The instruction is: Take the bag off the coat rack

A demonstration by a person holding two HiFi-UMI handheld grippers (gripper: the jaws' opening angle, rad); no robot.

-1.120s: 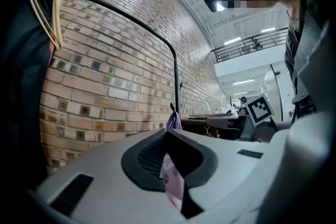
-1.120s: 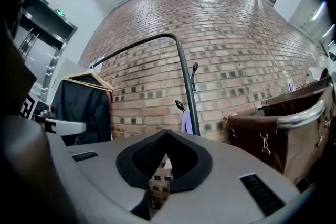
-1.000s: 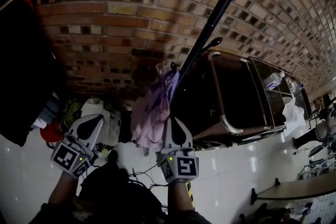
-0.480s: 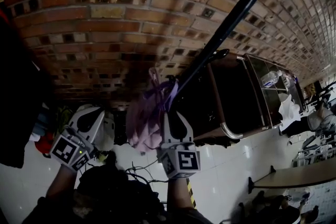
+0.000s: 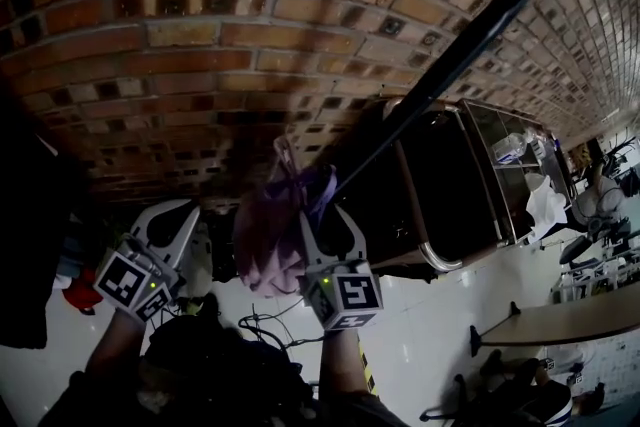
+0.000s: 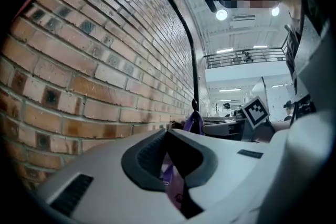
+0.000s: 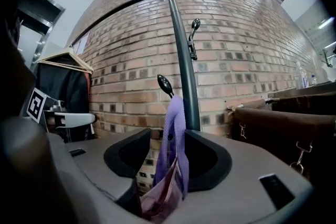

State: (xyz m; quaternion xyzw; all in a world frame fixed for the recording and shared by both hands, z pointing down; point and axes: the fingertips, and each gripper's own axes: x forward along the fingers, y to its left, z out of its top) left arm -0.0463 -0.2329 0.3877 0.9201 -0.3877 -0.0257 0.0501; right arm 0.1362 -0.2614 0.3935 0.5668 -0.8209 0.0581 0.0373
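A pinkish-purple bag [image 5: 265,245] hangs by its purple strap [image 5: 312,190] from a hook on the black coat rack pole [image 5: 450,65]. My right gripper [image 5: 322,220] is right at the strap, just under the hook. Its jaws are opening, and the strap [image 7: 176,134] hangs between them without being pressed; the hook [image 7: 164,84] and pole [image 7: 186,71] stand just behind. The bag's body [image 7: 160,199] sags below the jaws. My left gripper [image 5: 170,220] is open and empty, left of the bag. The left gripper view shows the bag [image 6: 193,122] farther off, past the left gripper [image 6: 173,157].
A brick wall [image 5: 200,35] stands close behind the rack. A dark cabinet with a metal frame [image 5: 450,185] is at the right. A dark garment on a hanger [image 7: 60,86] hangs at the left. Cables lie on the white tiled floor [image 5: 430,315]; a table [image 5: 560,320] is at the far right.
The right gripper's jaws have spread apart around the strap, where they were together a second ago. The bag still hangs on the hook. Both grippers have risen a little towards the wall.
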